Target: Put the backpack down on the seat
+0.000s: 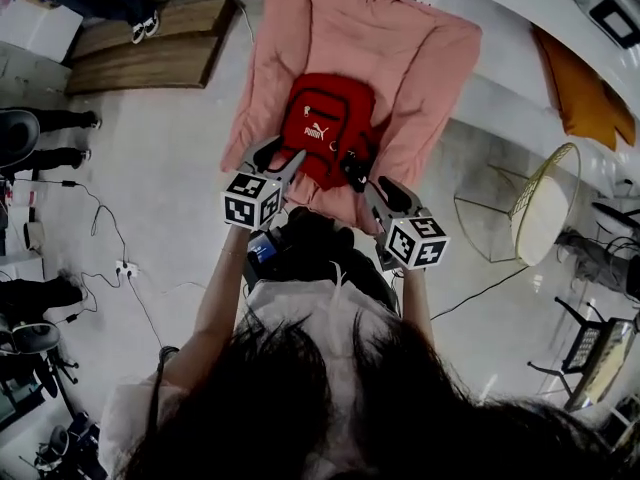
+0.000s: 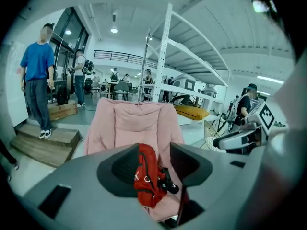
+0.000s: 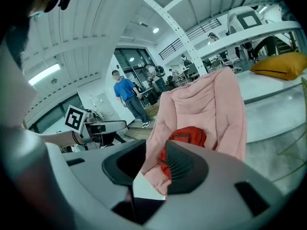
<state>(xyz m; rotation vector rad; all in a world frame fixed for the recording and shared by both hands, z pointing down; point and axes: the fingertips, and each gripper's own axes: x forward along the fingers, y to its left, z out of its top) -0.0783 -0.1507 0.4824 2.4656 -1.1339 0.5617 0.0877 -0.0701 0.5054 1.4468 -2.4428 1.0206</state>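
Head view. Found a red backpack (image 1: 325, 133) lying front-up on the seat of a pink chair (image 1: 400, 58), in the middle of the cushion. Found the left gripper (image 1: 283, 153) at the chair's front edge, by the backpack's near left corner, jaws apart. Could not settle whether a tip touches the fabric. Found the right gripper (image 1: 378, 186) at the near right corner, beside black strap hardware, its jaws partly masked by its own body. Lost the chair's front edge behind both grippers and dark hair (image 1: 330, 408).

Left gripper view. Confirmed the left gripper (image 2: 154, 150) with jaws parted and a clear gap between them. Saw the backpack (image 2: 146, 176) through that gap, resting low on the chair (image 2: 129, 123), its lower end cut off by the gripper body. Saw no pad pressing on it. Noted the right gripper (image 2: 240, 140) to the right of the chair, and a person in blue (image 2: 36, 80) on wooden steps (image 2: 45, 145) to its left.

Right gripper view. Confirmed the right gripper (image 3: 156, 150) with jaws apart, nothing clamped. Saw only the top of the backpack (image 3: 189, 135) above the right jaw, the rest hidden behind it, on the chair (image 3: 211, 104). Noted the left gripper (image 3: 108, 126) left of the chair and a yellow cushion (image 3: 280, 63) on a ledge behind it.
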